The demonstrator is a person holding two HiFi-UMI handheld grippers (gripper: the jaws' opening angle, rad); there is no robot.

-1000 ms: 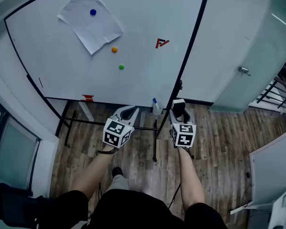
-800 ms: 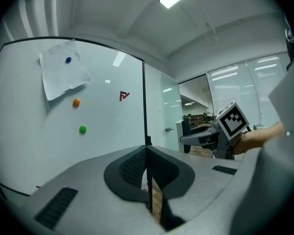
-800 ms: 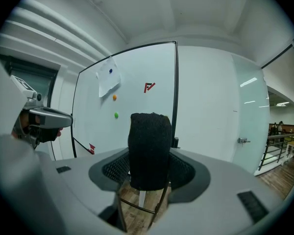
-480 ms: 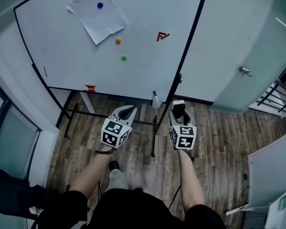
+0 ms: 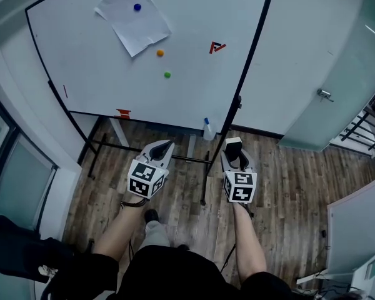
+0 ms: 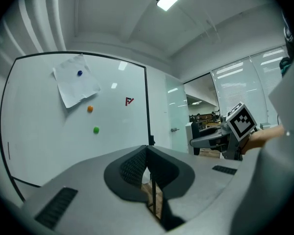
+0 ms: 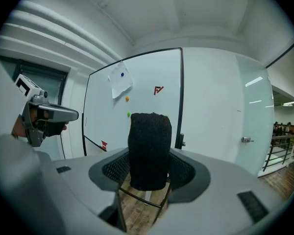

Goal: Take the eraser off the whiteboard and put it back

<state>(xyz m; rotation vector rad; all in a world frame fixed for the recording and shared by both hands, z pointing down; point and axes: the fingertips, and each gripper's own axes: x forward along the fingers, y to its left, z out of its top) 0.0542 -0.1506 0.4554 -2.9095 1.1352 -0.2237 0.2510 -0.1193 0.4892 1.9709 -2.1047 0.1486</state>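
The black felt whiteboard eraser is off the large white black-framed whiteboard. It stands clamped in the right gripper, whose jaws are spread wide around it, long axis upright and dark felt showing toward that gripper's camera. The board lies ahead, well apart, its open white face up and to the left of this gripper, which sits below the board's right edge. The left gripper is below the board's middle, jaws together with nothing between them. Putting the eraser back likely falls to the right hand – a reach forward and leftward.
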